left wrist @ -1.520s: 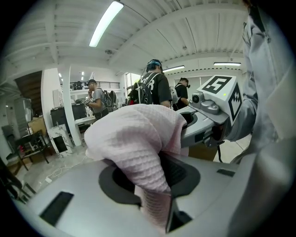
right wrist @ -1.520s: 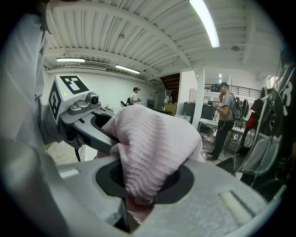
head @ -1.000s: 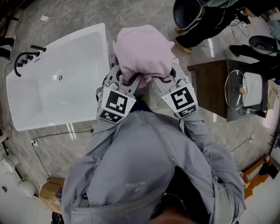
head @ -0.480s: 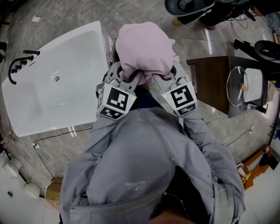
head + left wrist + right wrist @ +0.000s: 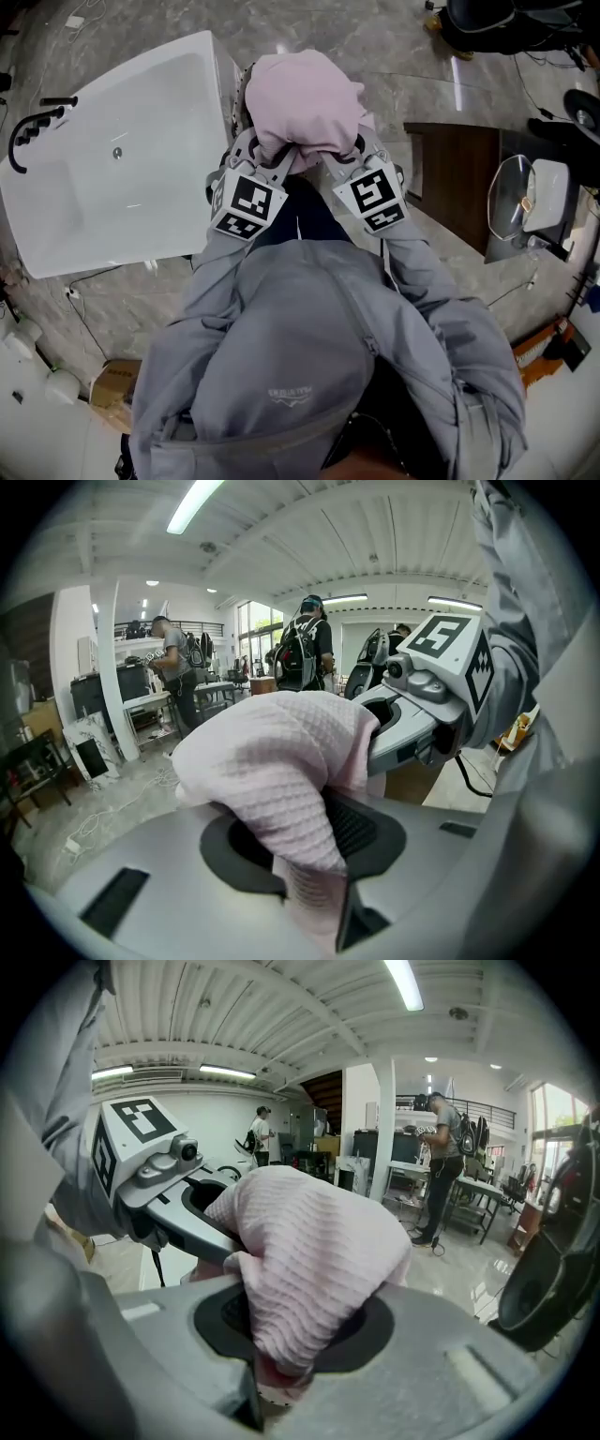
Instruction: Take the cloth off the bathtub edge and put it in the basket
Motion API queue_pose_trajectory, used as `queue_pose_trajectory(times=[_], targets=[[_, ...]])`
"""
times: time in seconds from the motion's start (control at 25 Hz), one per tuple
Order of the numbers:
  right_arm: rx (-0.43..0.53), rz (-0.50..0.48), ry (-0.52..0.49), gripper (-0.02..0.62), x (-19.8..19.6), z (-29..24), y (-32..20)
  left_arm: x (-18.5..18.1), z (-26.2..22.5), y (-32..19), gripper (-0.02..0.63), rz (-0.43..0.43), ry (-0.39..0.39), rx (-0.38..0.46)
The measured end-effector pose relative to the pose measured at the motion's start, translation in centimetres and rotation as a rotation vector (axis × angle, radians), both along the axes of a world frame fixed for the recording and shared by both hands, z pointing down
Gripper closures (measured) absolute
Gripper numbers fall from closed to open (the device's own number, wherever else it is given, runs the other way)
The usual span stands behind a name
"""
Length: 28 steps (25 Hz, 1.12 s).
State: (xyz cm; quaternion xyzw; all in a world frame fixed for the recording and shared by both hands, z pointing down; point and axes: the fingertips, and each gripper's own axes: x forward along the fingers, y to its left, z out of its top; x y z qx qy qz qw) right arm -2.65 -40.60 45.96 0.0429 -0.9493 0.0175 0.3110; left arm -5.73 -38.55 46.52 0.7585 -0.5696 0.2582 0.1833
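Observation:
A pink waffle-weave cloth [image 5: 307, 101] hangs bunched between both grippers, beside the right rim of the white bathtub [image 5: 112, 187]. My left gripper [image 5: 274, 161] is shut on one fold of it; in the left gripper view the cloth [image 5: 281, 780] fills the jaws. My right gripper [image 5: 330, 159] is shut on another fold, and the cloth [image 5: 309, 1260] bulges out over its jaws in the right gripper view. Each gripper shows in the other's view: the right gripper [image 5: 427, 705] and the left gripper [image 5: 169, 1194]. No basket is visible; the cloth hides what lies under it.
A black tap set [image 5: 33, 127] sits at the bathtub's far left corner. A dark wooden cabinet [image 5: 459, 183] with a glass bowl and white basin [image 5: 525, 197] stands to the right. Cables run over the marble floor. People stand in the background of both gripper views.
Both grippers with the pink cloth have sunk lower together. The view has shifted, so the bathtub and cabinet sit slightly differently in the picture.

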Motion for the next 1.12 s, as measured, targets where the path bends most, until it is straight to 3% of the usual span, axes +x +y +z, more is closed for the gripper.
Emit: queue_pose_trajectory(times=[0.48, 0.56, 0.64, 0.76, 0.96, 1.12], targets=[[-0.093, -0.094, 0.247, 0.494, -2.0, 13.7, -2.4, -2.7, 12.1, -2.1, 0.483, -0.061, 0.078, -0.227], [-0.130, -0.088, 0.315, 0.480, -1.9, 16.2, -2.7, -3.1, 14.8, -1.5, 0.482, -0.087, 0.096, -0.321], [-0.206, -0.023, 0.400, 0.463, -1.1, 18.9, -3.4, -3.7, 18.1, -0.1, 0.388, -0.141, 0.129, -0.460], [-0.316, 0.091, 0.476, 0.380, 1.1, 21.6, -3.9, -5.0, 21.3, 3.3, 0.376, -0.252, 0.143, -0.602], [-0.351, 0.146, 0.455, 0.368, 3.6, 22.0, -3.2, -5.6, 21.3, 5.8, 0.373, -0.333, 0.180, -0.585], [-0.376, 0.172, 0.403, 0.368, 3.5, 21.1, -2.4, -5.4, 20.3, 5.6, 0.373, -0.347, 0.184, -0.534]])
